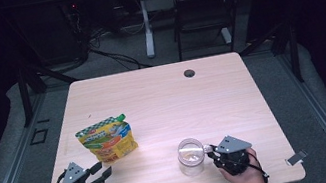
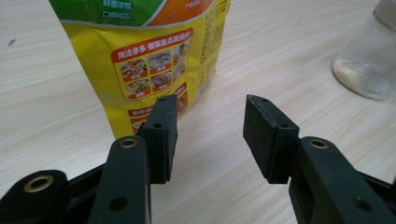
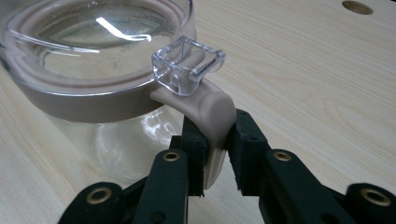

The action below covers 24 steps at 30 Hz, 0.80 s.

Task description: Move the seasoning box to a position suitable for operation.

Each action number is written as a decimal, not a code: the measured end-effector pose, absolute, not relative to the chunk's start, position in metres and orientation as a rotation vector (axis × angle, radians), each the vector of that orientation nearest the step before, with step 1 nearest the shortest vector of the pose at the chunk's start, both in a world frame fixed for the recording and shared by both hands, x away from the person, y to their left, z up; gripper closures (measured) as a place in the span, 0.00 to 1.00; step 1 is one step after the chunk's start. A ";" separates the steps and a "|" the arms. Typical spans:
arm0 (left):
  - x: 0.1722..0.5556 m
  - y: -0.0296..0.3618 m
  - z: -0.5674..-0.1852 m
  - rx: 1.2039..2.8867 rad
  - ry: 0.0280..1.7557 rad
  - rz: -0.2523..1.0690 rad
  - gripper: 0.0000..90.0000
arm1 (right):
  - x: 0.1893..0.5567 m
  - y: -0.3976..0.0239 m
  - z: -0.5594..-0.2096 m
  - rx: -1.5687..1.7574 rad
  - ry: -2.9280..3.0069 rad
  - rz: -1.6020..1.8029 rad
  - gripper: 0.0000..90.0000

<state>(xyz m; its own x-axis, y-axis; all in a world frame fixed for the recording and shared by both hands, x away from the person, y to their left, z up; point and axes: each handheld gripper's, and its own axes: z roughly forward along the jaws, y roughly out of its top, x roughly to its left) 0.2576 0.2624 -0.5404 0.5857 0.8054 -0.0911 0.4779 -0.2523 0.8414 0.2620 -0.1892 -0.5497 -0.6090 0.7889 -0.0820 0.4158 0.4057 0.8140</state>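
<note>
A yellow and green food pouch (image 1: 107, 140) lies on the wooden table (image 1: 162, 96) at the front left. Just short of its bottom edge, my left gripper (image 1: 103, 170) stands open with nothing between its jaws; the left gripper view shows the pouch (image 2: 154, 56) right beyond the left gripper (image 2: 210, 135). A clear glass jar (image 1: 191, 156) with a little pale powder stands at the front right. My right gripper (image 3: 216, 140) is shut on the beige latch tab (image 3: 212, 116) hanging from the jar's lid (image 3: 93, 70), below a clear plastic clip (image 3: 188, 65).
A round cable hole (image 1: 189, 73) sits near the table's far edge. Beyond the table stand a dark folding chair (image 1: 202, 8) and a white desk leg (image 1: 146, 23). The jar (image 2: 369, 65) lies to the right in the left gripper view.
</note>
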 end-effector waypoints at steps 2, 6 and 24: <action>0.257 0.261 -0.540 1.902 1.034 0.455 0.61 | 0.261 -0.190 -0.549 1.044 2.197 1.098 0.82; 0.257 0.260 -0.540 1.897 1.028 0.458 0.60 | 0.258 -0.195 -0.546 1.063 2.185 1.119 0.78; 0.266 0.243 -0.538 1.903 0.959 0.418 0.58 | 0.245 -0.205 -0.540 1.105 2.132 1.158 0.78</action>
<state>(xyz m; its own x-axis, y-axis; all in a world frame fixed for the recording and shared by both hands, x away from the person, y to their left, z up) 0.2659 0.2434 -0.5379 0.6364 0.7649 -0.0999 0.4472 -0.2604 0.8557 0.2451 -0.2054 -0.5404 -0.5645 0.8250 -0.0263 0.4270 0.3192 0.8461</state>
